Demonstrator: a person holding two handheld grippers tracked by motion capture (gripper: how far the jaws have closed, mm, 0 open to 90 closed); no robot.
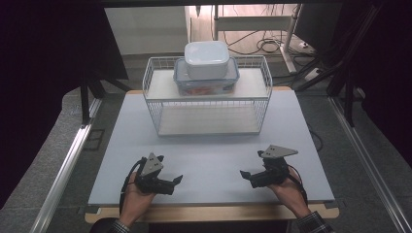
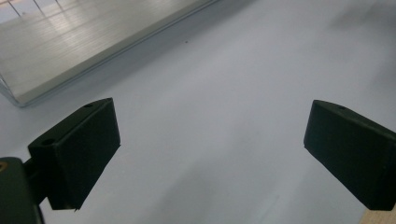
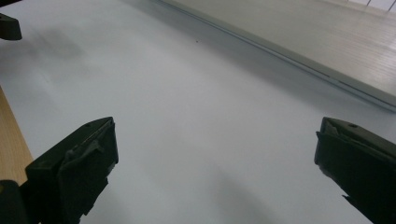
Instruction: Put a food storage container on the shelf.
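Looks like a lab: dark curtains (image 1: 48, 58) around a white table (image 1: 204, 160), cables (image 1: 265, 43) trailing on the floor behind.

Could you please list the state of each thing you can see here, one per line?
Left tool: open, holding nothing, low over the table.
Right tool: open, holding nothing, low over the table.
White box: lid on, stacked on the blue-lidded box.
Blue-lidded box: closed, on the rack's top shelf.
Wire rack: upright, lower shelf bare.

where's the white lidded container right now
In the high view, the white rounded plastic container sits stacked on the clear blue-rimmed plastic box, on the top shelf of the white wire rack at the table's far edge.
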